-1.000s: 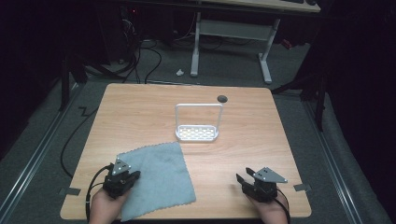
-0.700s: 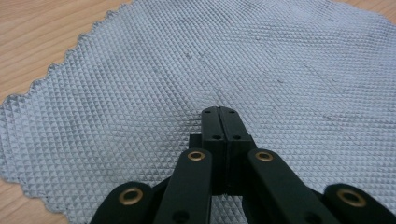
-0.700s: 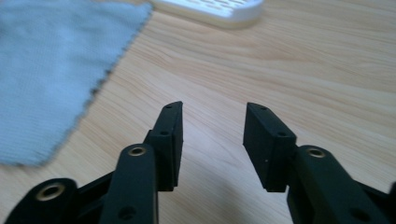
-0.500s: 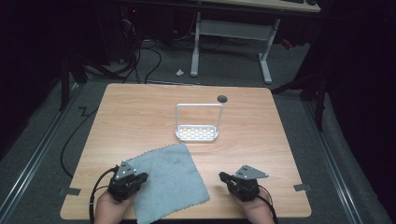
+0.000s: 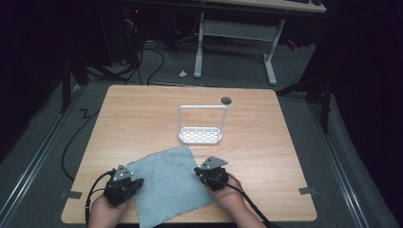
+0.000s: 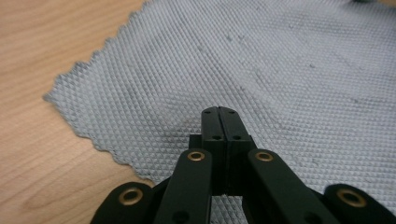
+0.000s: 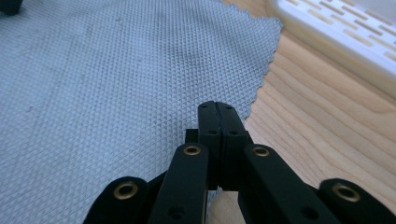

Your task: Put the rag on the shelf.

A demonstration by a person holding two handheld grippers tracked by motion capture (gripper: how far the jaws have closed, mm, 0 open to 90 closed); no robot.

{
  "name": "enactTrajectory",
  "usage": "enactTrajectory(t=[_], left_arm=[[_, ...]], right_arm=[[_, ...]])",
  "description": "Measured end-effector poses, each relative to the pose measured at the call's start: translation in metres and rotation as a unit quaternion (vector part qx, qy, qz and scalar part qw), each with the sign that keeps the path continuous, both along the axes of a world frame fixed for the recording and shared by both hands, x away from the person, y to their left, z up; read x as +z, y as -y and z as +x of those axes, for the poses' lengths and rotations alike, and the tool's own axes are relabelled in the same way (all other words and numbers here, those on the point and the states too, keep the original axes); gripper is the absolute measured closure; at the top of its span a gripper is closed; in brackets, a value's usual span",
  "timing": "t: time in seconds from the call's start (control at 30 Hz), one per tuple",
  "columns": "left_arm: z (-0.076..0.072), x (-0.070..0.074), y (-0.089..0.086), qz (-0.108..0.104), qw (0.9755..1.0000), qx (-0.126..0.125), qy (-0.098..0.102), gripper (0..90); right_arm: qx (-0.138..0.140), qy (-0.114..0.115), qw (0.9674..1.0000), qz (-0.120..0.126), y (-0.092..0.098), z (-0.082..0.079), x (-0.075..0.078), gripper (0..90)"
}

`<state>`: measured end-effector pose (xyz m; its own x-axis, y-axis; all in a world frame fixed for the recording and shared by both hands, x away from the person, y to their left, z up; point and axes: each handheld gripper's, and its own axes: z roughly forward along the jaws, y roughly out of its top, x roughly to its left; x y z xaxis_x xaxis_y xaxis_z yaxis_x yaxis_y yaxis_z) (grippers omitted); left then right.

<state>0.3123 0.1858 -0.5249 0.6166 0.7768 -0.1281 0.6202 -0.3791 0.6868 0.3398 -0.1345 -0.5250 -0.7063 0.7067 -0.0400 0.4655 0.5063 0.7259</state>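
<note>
A grey textured cloth [image 5: 166, 183] lies flat on the wooden table [image 5: 142, 118] near its front edge. My left gripper [image 5: 124, 183] sits at the cloth's left edge. In the left gripper view, the left gripper [image 6: 219, 111] has its jaws pressed together over the cloth [image 6: 280, 70], with nothing visible between them. My right gripper [image 5: 212, 173] is at the cloth's right edge. The right gripper [image 7: 217, 106] is likewise shut, its tips over the cloth [image 7: 116, 70] just inside the zigzag border.
A white slotted rack [image 5: 201, 127] with an upright frame stands at the table's middle, just beyond the cloth; its base [image 7: 336, 37] lies close to the right gripper. A dark round hole [image 5: 226, 100] sits behind it. Cables and a desk frame are on the floor beyond.
The right gripper has moved left from the table's right side to the cloth's right edge. The left gripper shifted right and nearer, and the cloth turned and slid slightly right.
</note>
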Motion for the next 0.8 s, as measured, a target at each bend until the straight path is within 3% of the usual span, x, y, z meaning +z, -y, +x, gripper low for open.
enactTrajectory(t=[0.17, 0.23, 0.4, 0.43, 0.63, 0.8], left_arm=[[0.005, -0.002, 0.007, -0.011, 0.9999, -0.006, 0.006, 89.9], [0.009, -0.003, 0.013, -0.012, 0.9998, -0.008, 0.011, 89.8], [0.018, -0.004, 0.048, -0.019, 0.999, -0.036, 0.016, 89.9], [0.018, -0.004, 0.048, -0.019, 0.999, -0.036, 0.016, 89.9], [0.02, -0.006, 0.08, -0.032, 0.9976, -0.059, 0.016, 89.9], [0.021, -0.007, 0.095, -0.039, 0.9969, -0.067, 0.016, 89.8]], right_arm=[[0.006, -0.004, 0.9999, -0.008, 0.009, -0.01, -0.003, 90.0], [0.008, -0.005, 1.0, -0.001, 0.022, -0.025, -0.003, 90.0], [0.008, -0.005, 0.9999, -0.01, 0.045, -0.049, -0.002, 90.0], [0.007, -0.006, 0.9999, -0.012, 0.05, -0.052, -0.001, 90.0], [-0.016, -0.01, 0.9998, -0.008, 0.08, -0.058, -0.001, 90.0], [-0.026, -0.013, 0.9996, -0.004, 0.09, -0.059, -0.001, 90.0]])
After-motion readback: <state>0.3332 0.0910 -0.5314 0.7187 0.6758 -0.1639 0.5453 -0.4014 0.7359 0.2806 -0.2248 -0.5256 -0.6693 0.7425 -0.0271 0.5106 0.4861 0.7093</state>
